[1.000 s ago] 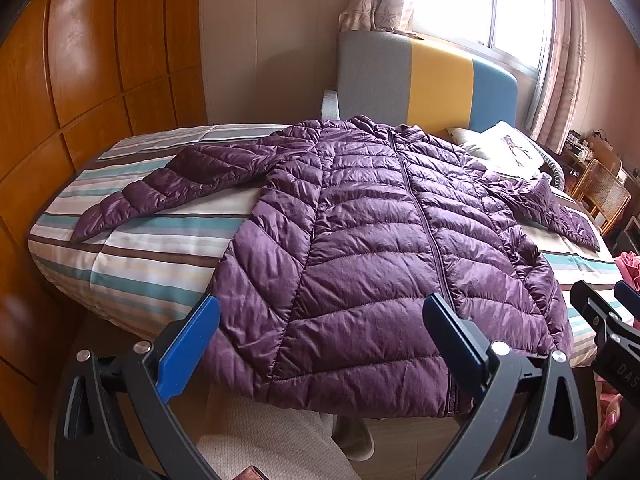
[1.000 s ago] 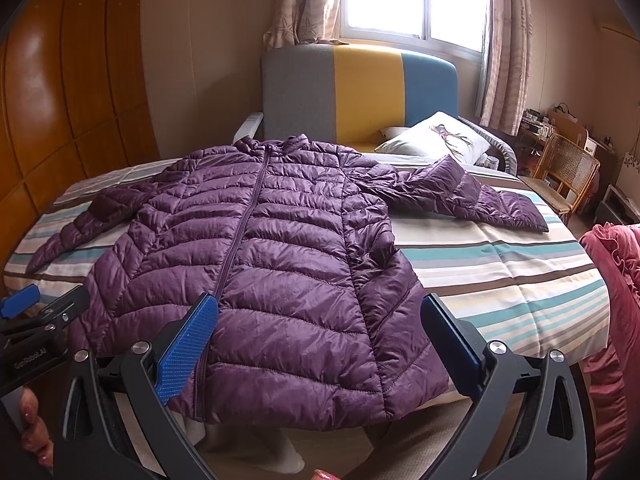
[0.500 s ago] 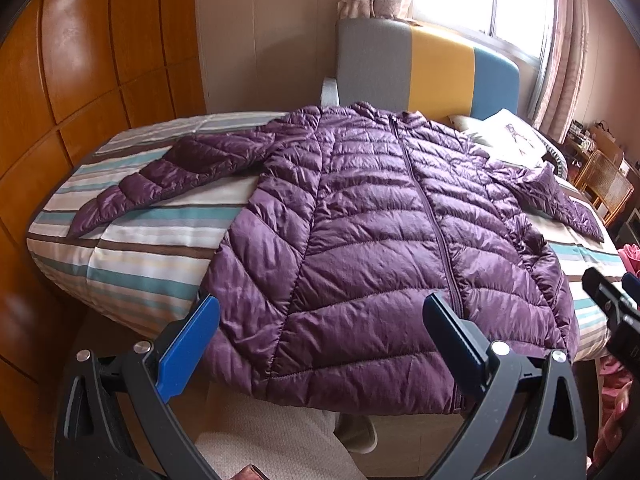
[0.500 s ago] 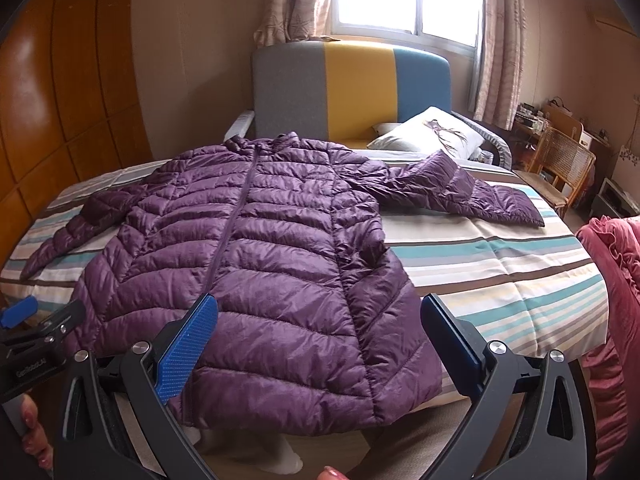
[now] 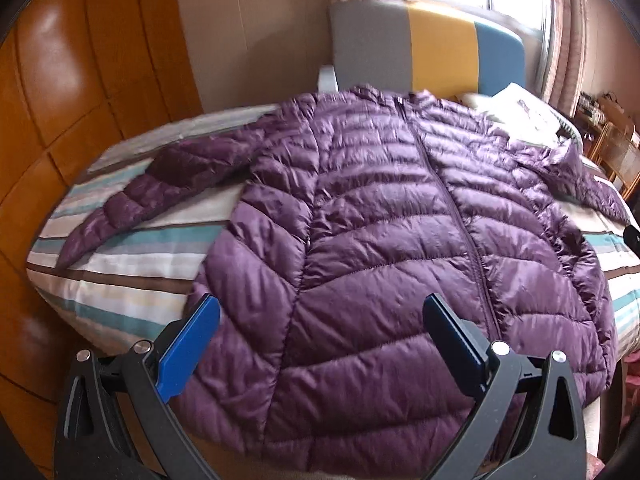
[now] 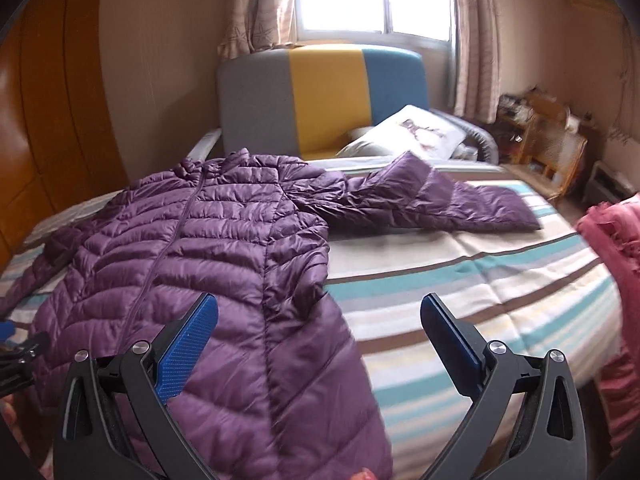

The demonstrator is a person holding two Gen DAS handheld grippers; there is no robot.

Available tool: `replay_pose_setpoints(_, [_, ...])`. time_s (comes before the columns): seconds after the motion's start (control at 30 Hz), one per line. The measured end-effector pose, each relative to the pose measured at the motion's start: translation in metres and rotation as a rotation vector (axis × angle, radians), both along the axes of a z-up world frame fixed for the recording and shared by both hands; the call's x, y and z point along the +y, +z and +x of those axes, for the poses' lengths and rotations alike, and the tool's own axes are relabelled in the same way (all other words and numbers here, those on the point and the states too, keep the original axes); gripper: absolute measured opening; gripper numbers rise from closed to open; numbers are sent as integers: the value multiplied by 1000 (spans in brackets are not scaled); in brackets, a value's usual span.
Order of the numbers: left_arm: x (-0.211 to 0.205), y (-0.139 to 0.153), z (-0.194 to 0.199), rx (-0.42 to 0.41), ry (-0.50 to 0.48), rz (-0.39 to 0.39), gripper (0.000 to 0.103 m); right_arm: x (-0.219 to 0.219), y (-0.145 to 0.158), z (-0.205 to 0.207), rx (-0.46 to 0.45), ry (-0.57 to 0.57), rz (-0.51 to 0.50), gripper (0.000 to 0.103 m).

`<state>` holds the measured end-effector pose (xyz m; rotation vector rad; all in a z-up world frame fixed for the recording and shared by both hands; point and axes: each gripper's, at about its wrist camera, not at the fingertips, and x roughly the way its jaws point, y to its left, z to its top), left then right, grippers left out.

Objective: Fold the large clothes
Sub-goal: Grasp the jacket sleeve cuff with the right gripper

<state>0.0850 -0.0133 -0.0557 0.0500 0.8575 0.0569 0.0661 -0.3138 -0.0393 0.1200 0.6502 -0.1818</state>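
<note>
A purple quilted puffer jacket (image 5: 384, 240) lies front up and zipped on the striped bed (image 5: 120, 276), sleeves spread to both sides and hem hanging over the near edge. My left gripper (image 5: 322, 342) is open just above the jacket's lower left front panel, holding nothing. In the right wrist view the jacket (image 6: 208, 264) fills the left half, with its right sleeve (image 6: 440, 204) stretched across the bed (image 6: 480, 292). There my right gripper (image 6: 320, 340) is open over the jacket's right side seam and the bedding beside it, also empty.
A grey, yellow and blue headboard (image 6: 320, 92) and a white pillow (image 6: 408, 136) stand at the far end. Wooden wall panels (image 5: 80, 92) run along the left. A pink cloth (image 6: 616, 264) hangs at the right edge; a wicker chair (image 6: 556, 152) stands beyond it.
Both grippers have moved forward and lower toward the jacket. The right one has also swung to the right, over the side seam. The jacket has not moved.
</note>
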Motion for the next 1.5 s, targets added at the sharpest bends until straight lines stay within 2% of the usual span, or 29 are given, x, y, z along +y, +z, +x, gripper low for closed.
replay_pose_setpoints(0.2, [7, -13, 36, 19, 43, -5, 101, -66, -26, 40, 93, -136, 57, 100])
replay_pose_setpoints(0.3, [14, -18, 57, 27, 76, 1, 101, -111, -36, 61, 94, -215, 87, 100])
replay_pose_setpoints(0.43, [21, -19, 82, -17, 114, 52, 101, -172, -48, 86, 103, -355, 165, 100])
replay_pose_setpoints(0.5, [25, -20, 93, -32, 124, 64, 101, -202, -53, 97, 109, -425, 200, 94])
replay_pose_setpoints(0.57, [30, -23, 103, -28, 137, 58, 101, -226, -58, 105, 104, -477, 248, 82])
replay_pose_setpoints(0.67, [35, -28, 116, -31, 152, 38, 101, -259, -67, 115, 98, -560, 314, 74])
replay_pose_setpoints(0.77, [38, -35, 125, -22, 165, 43, 101, -287, -77, 126, 93, -626, 374, 73])
replay_pose_setpoints(0.9, [40, -44, 128, 2, 171, 46, 101, -306, -84, 139, 77, -668, 423, 72])
replay_pose_setpoints(1.03, [43, -49, 127, -4, 174, 37, 101, -319, -92, 143, 45, -705, 493, 59])
replay_pose_setpoints(1.1, [44, -52, 126, 1, 176, 27, 101, -323, -93, 142, 12, -714, 504, 51])
replay_pose_setpoints(1.17, [45, -56, 126, 14, 183, 9, 101, -326, -93, 145, 9, -720, 493, 30])
replay_pose_setpoints(1.23, [45, -58, 126, 11, 186, 5, 101, -327, -94, 145, -16, -689, 516, 19])
replay_pose_setpoints(1.5, [39, -60, 117, -2, 178, 12, 101, -323, -84, 137, -24, -702, 426, 13])
